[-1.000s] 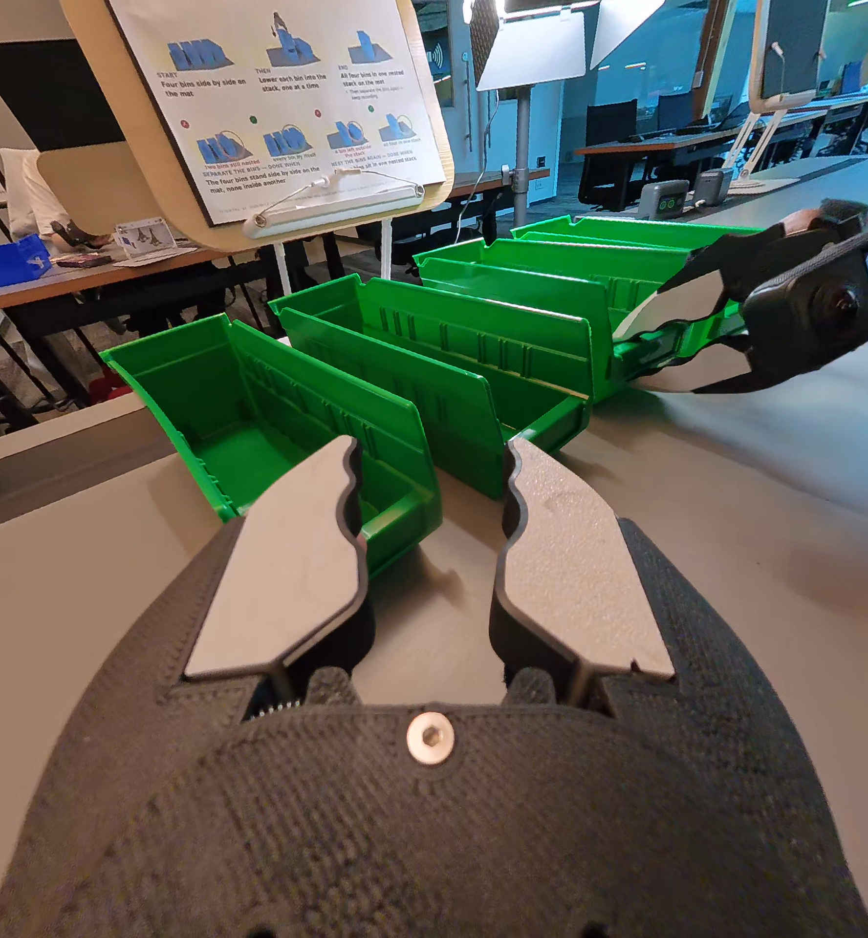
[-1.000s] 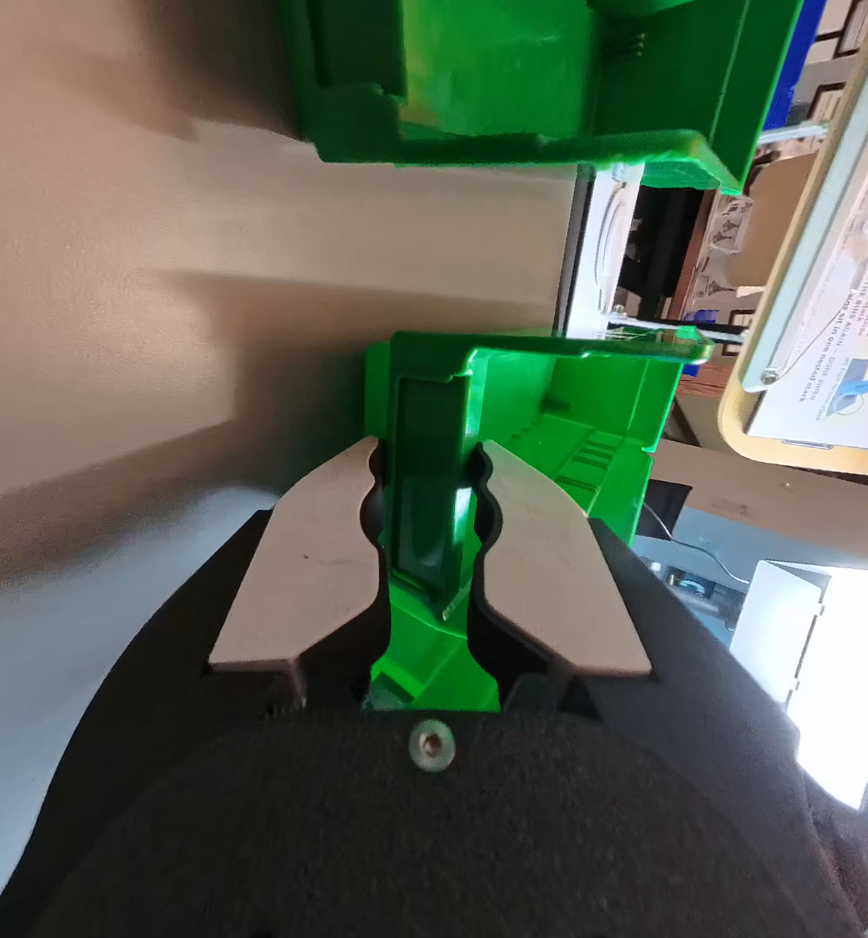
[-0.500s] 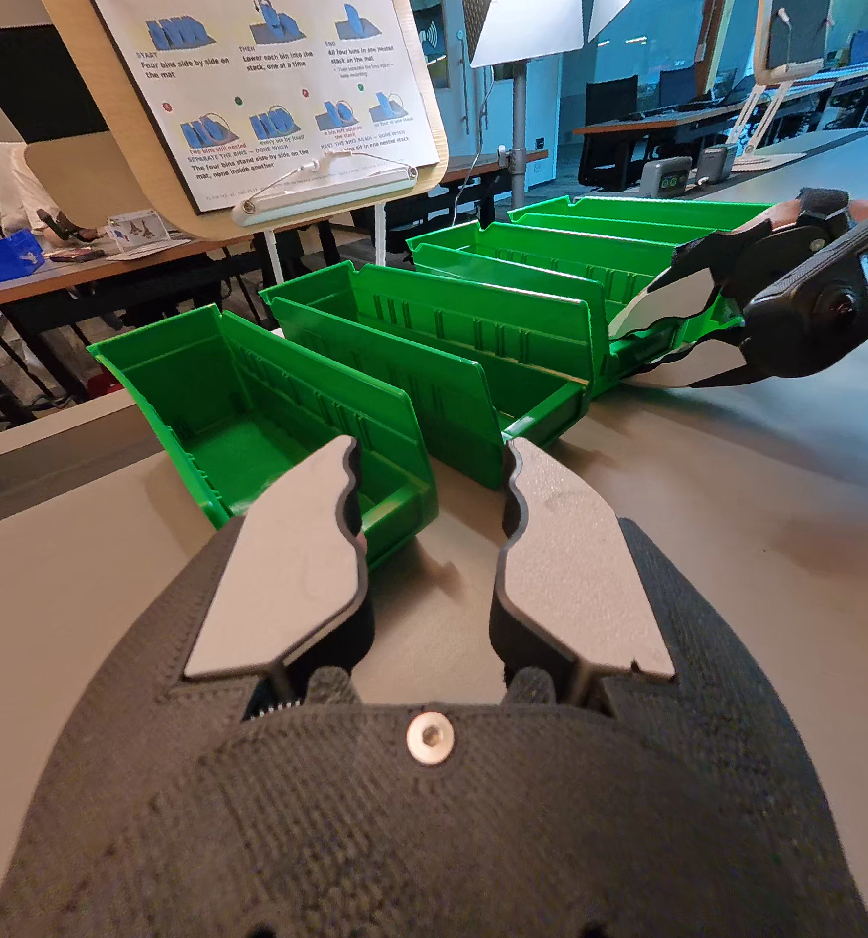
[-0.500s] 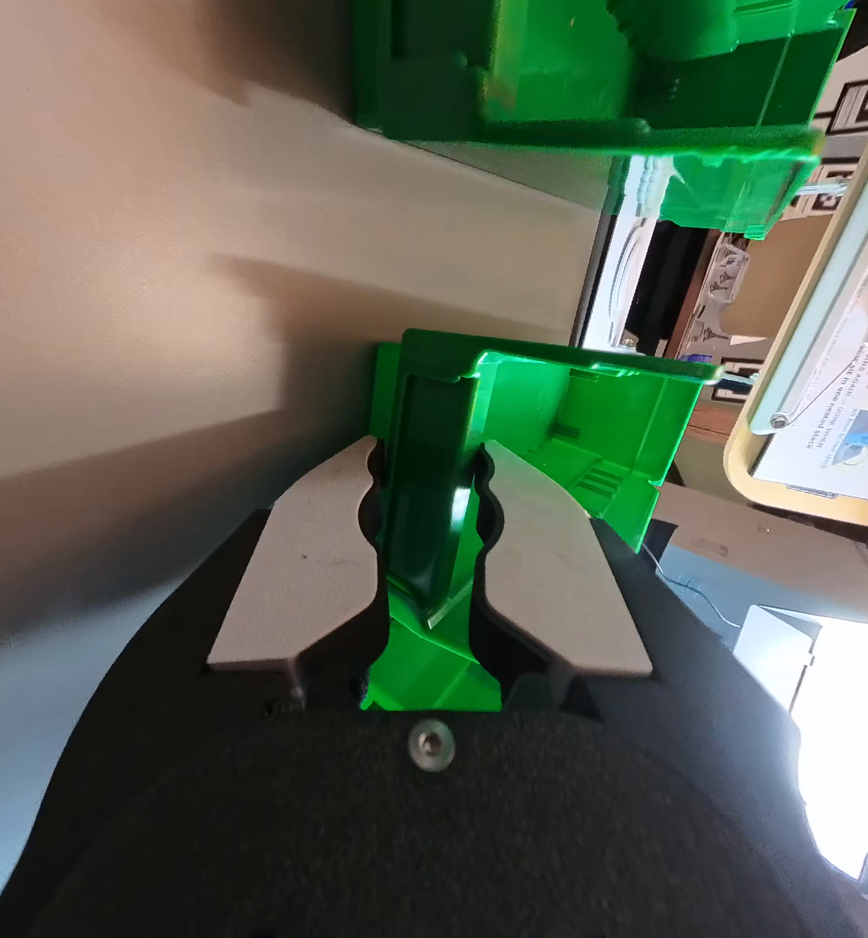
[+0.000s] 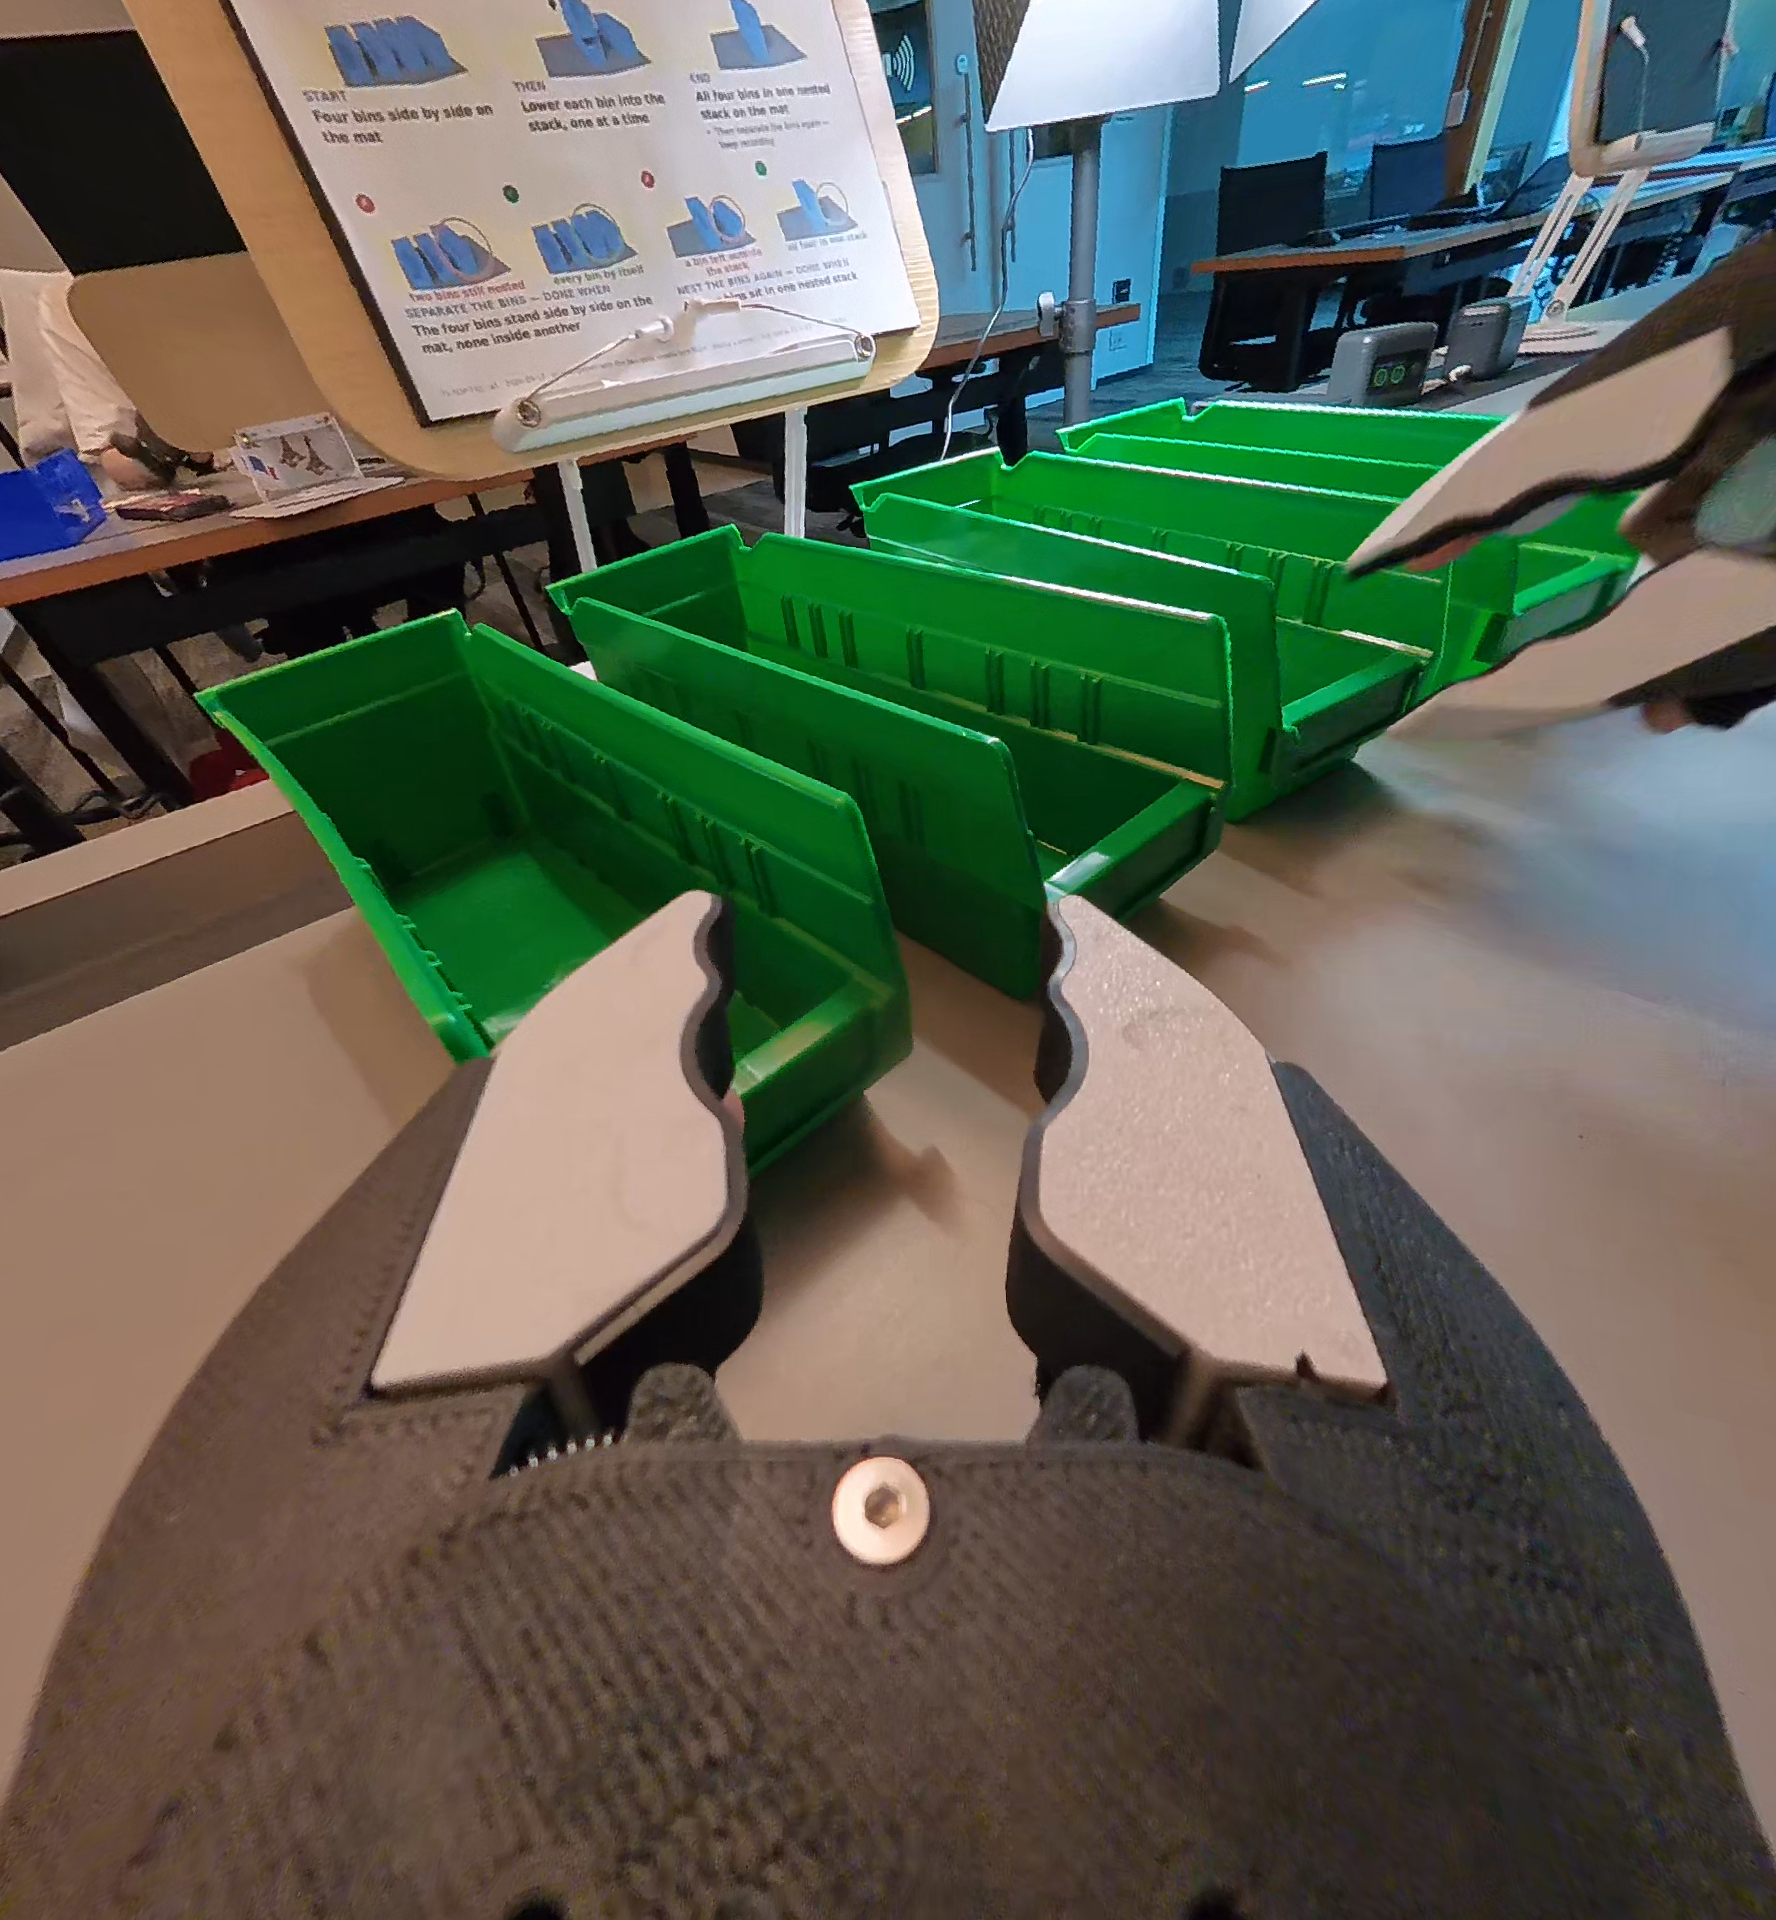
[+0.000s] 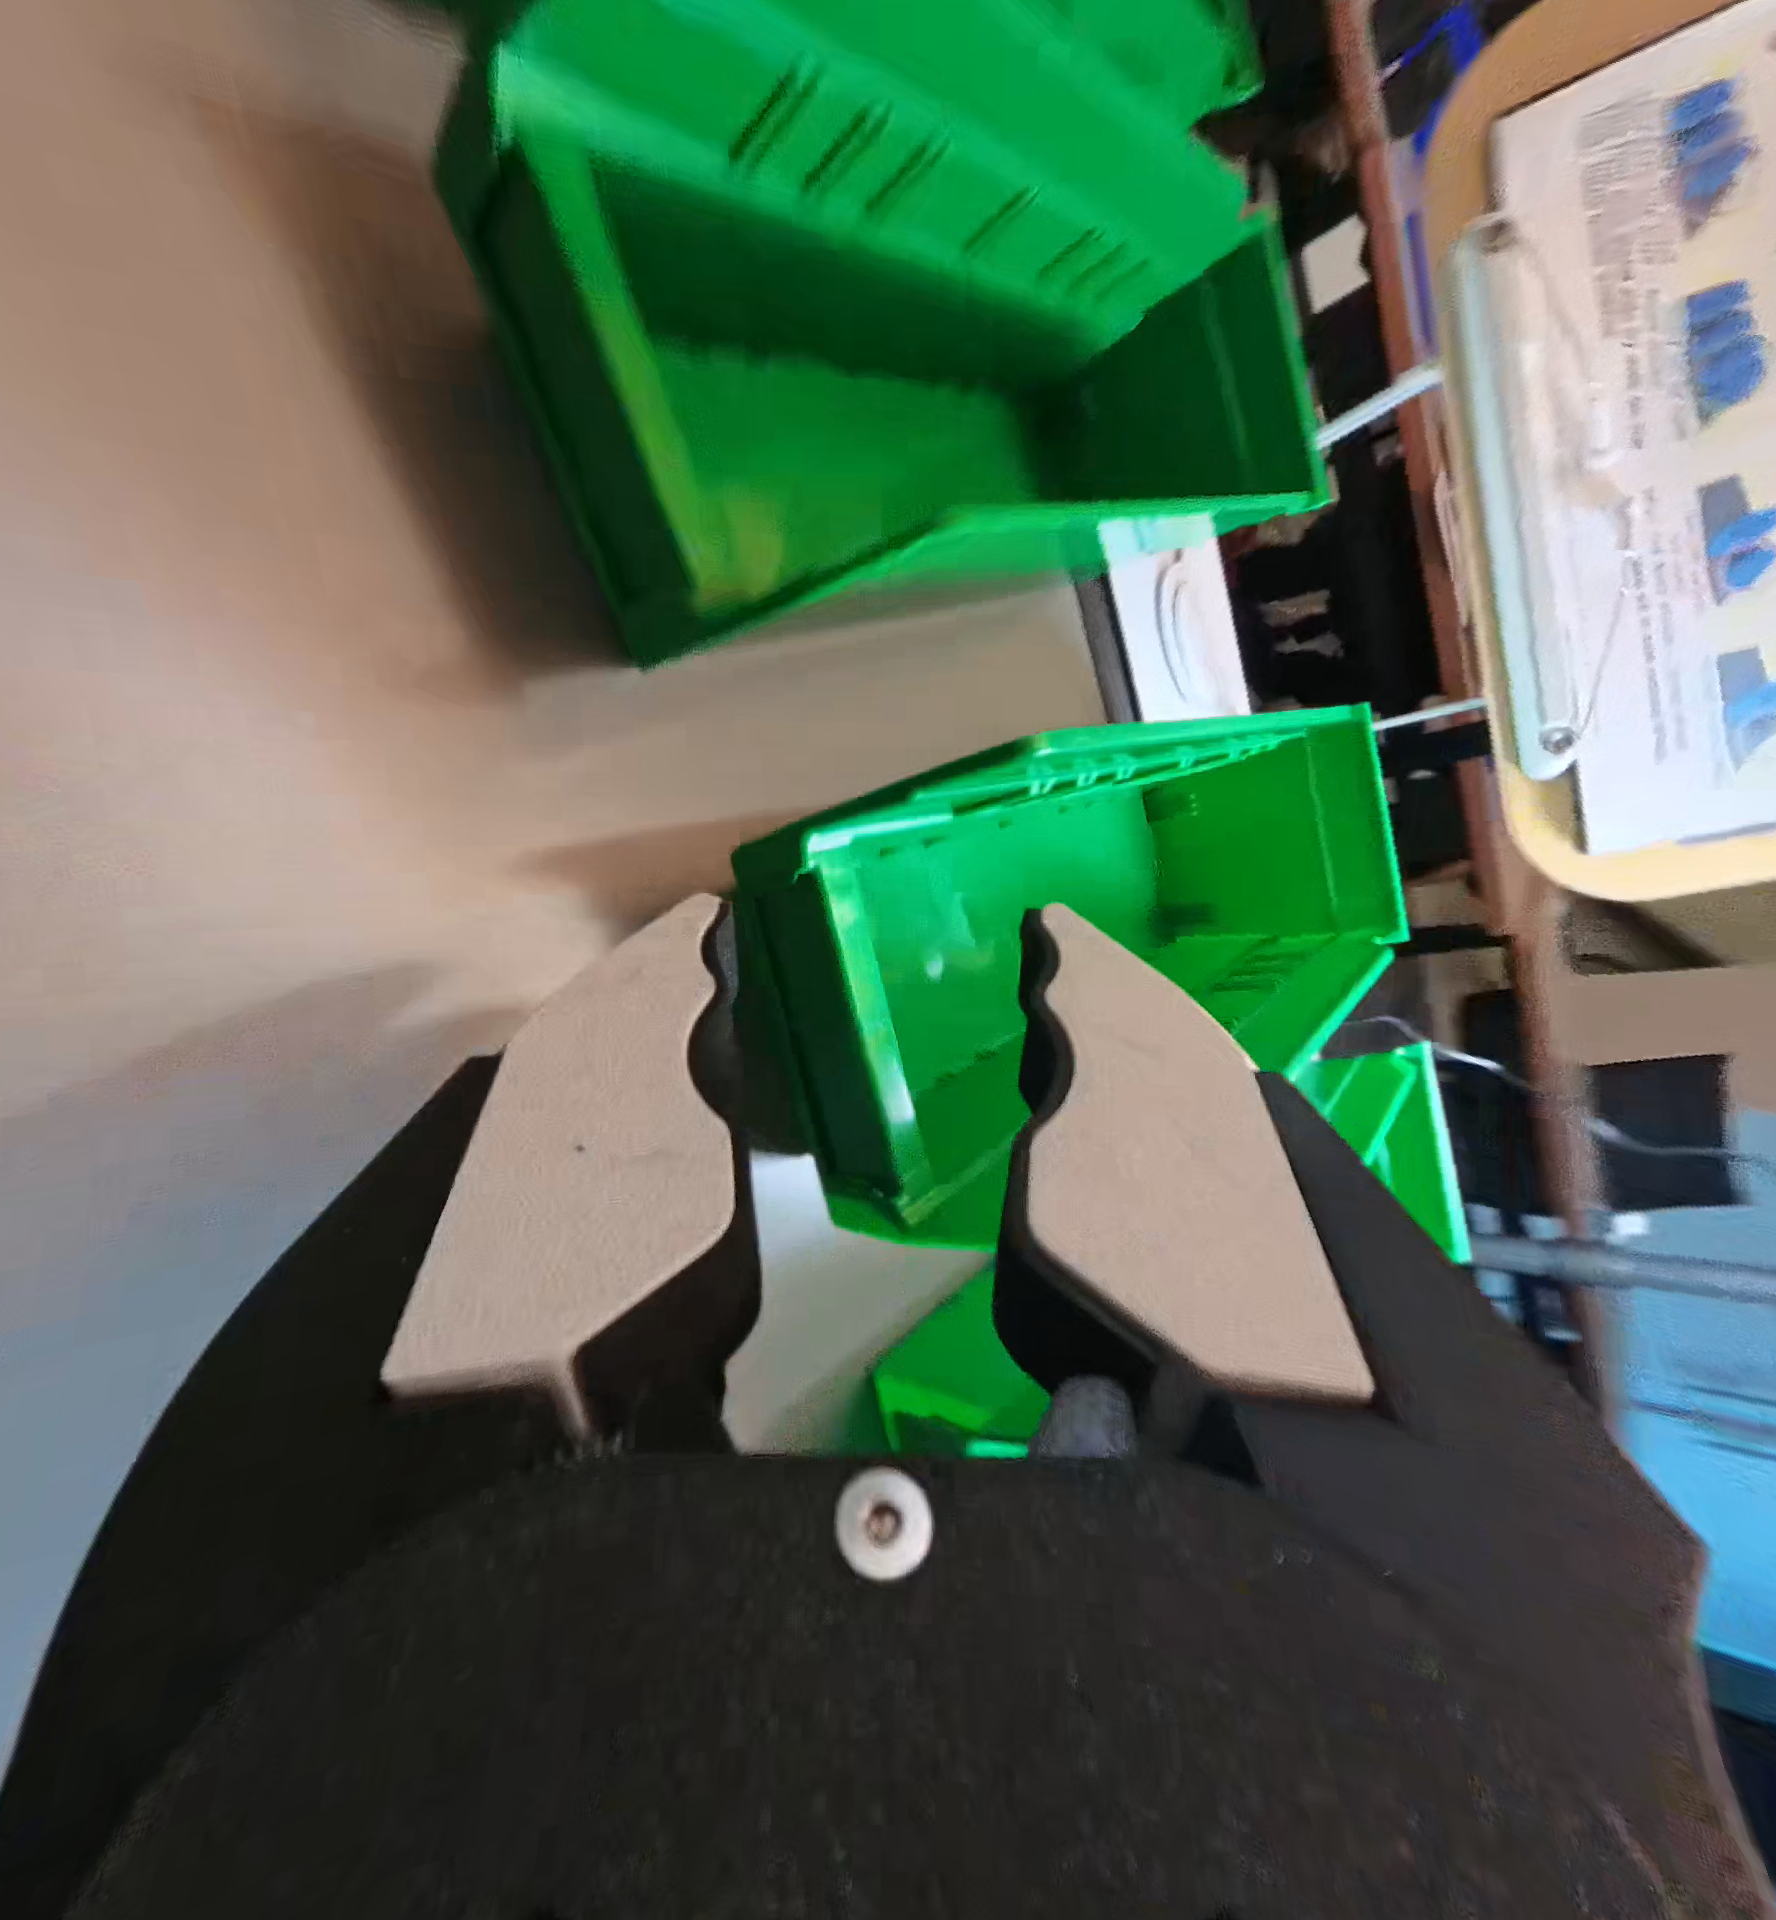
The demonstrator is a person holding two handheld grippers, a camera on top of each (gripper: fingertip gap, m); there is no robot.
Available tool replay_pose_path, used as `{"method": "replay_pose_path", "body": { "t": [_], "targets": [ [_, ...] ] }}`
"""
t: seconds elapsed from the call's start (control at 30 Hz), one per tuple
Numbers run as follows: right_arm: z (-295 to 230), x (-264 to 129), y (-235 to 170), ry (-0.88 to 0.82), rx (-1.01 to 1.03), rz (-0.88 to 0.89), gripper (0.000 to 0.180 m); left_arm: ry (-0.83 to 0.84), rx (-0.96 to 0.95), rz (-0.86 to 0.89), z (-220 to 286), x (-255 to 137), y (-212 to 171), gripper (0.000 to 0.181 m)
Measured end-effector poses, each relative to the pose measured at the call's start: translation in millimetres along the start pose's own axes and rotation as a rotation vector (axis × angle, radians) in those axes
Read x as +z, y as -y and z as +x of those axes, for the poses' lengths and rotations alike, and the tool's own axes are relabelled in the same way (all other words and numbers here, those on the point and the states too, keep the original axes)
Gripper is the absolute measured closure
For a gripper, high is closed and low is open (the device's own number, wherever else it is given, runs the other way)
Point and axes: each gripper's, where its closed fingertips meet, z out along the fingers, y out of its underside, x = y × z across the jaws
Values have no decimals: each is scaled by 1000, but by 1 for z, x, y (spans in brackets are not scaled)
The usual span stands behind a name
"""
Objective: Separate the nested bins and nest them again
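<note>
Several green bins stand side by side, not nested, on the grey table (image 5: 1486,1039): the nearest (image 5: 510,862), a second (image 5: 863,707), a third (image 5: 1175,540) and a far one (image 5: 1331,426). My left gripper (image 5: 879,935) is open and empty, just in front of the nearest bin's front corner. My right gripper (image 5: 1372,649) is open at the far bins' front ends. In the right wrist view, which is rolled sideways and blurred, my right gripper (image 6: 868,935) has its jaws wide apart, with a bin's front wall (image 6: 842,1039) between them. Another bin (image 6: 863,364) lies beyond.
An instruction board (image 5: 593,208) on a stand rises behind the bins at the table's far edge. A blue bin (image 5: 1,514) sits on another table at the far left. Desks and chairs fill the room behind. There is about 25 cm between the tips of the two grippers.
My right gripper has opened and let go of the bin's front wall, which it held shut before, and has drawn back a little. My left gripper has stayed open and barely moved.
</note>
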Motion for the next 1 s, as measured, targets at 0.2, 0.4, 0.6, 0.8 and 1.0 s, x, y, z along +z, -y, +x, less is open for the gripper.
{"method": "replay_pose_path", "body": {
  "t": [0.2,0.4,0.6,0.8,1.0],
  "targets": [
    [40,-73,6,-132,452,238,112,19,-4,10,-6,-2,3,124],
    [42,-118,-61,-284,753,233,95,46,-30,15,-14,-8,5,121],
    [17,-141,-117,-338,915,207,87,95,-50,-5,-22,-24,-3,114],
    [7,-143,-140,-344,973,187,83,134,-96,-60,-32,-58,-24,106],
    [2,-138,-139,-329,951,172,82,101,-117,-61,-31,-72,-28,105]
  ]
}}
